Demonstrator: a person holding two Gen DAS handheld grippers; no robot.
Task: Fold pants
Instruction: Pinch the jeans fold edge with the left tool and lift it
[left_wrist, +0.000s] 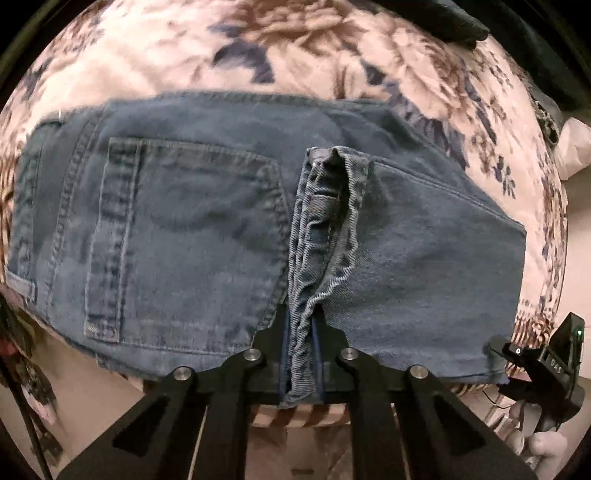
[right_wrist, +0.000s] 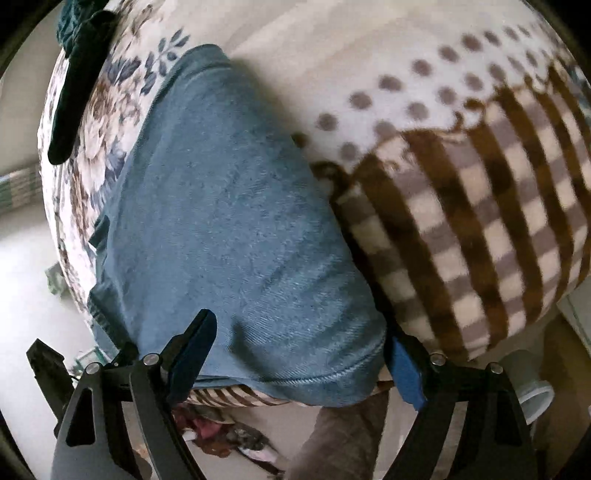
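Left wrist view: a floral bedspread (left_wrist: 332, 48) in pink, brown and navy fills the scene, and on it lie the folded blue jeans (left_wrist: 184, 229), spread across the middle with a back pocket (left_wrist: 184, 243) facing up on the left half and a plainer panel on the right. A bunched ridge of hem (left_wrist: 325, 236) runs down the centre of the denim toward the camera. The left gripper (left_wrist: 303, 354) is pressed together on the near end of that ridge, its jaws pinching the crumpled fabric at the jeans' front edge. At the far right edge part of the right gripper (left_wrist: 546, 362) shows, beside a hand (left_wrist: 546, 448). In the right wrist view the jeans (right_wrist: 229, 206) lie between the floral bedspread (right_wrist: 107, 110) and a brown checked blanket (right_wrist: 480, 229) with a dotted border. The right gripper (right_wrist: 295, 354) stands spread wide, its blue pads (right_wrist: 192, 350) straddling the denim's stitched near edge without squeezing it.
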